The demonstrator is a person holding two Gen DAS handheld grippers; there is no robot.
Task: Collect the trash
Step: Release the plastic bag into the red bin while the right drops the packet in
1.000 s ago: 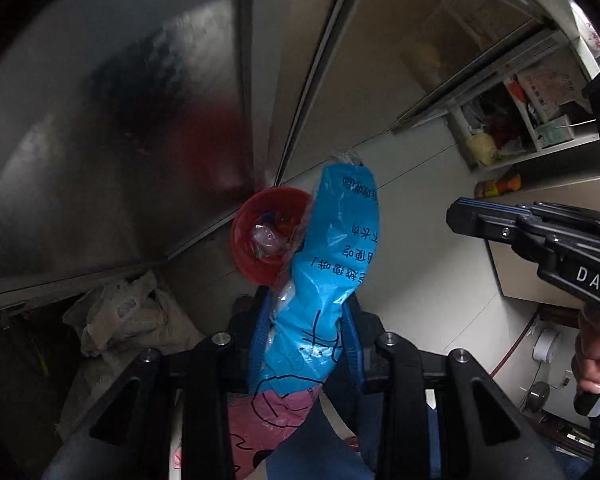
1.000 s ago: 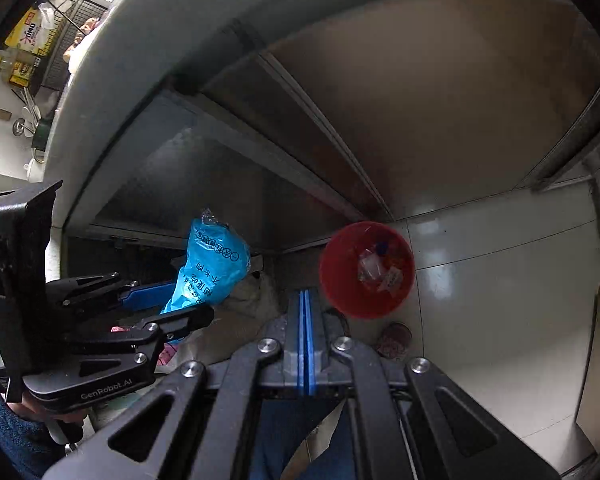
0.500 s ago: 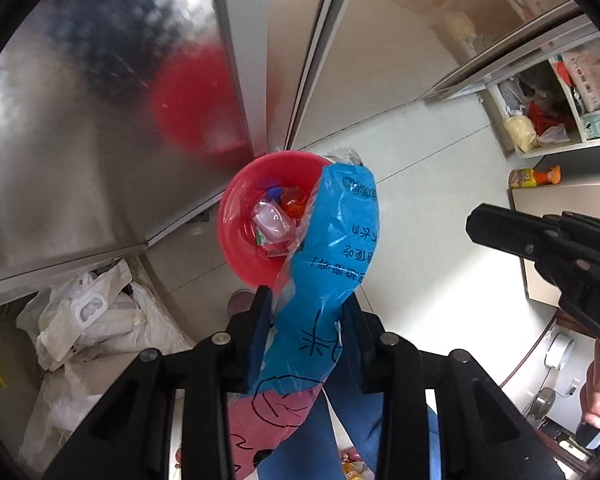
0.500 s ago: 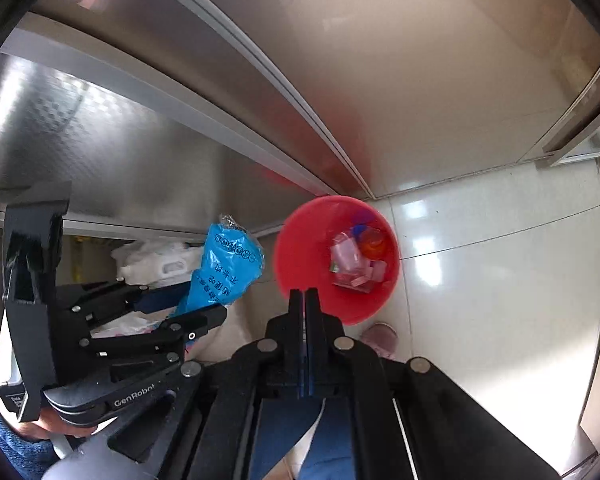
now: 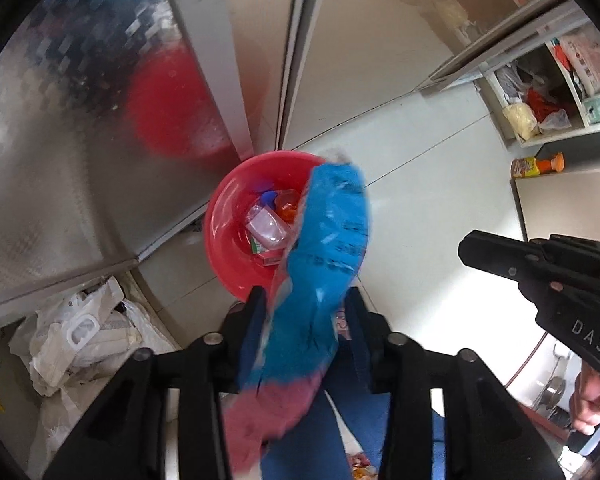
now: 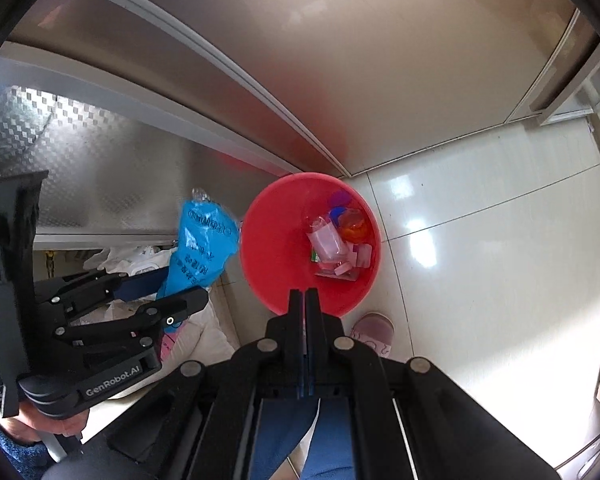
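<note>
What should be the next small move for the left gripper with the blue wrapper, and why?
Probably let the left gripper finish opening. Its fingers have just been opening with the blue wrapper between them, blurred and seemingly slipping toward the red bin just below. In the right wrist view the wrapper sits beside the rim, so a small shift over the bin may help.

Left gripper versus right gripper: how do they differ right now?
The left gripper has its jaws apart, and they have just been opening, with the blue wrapper between them; the right gripper has its jaws pressed together on nothing. The left one hangs beside the red bin in the right wrist view; the right one points at its near rim. Both are black and point downward.
</note>
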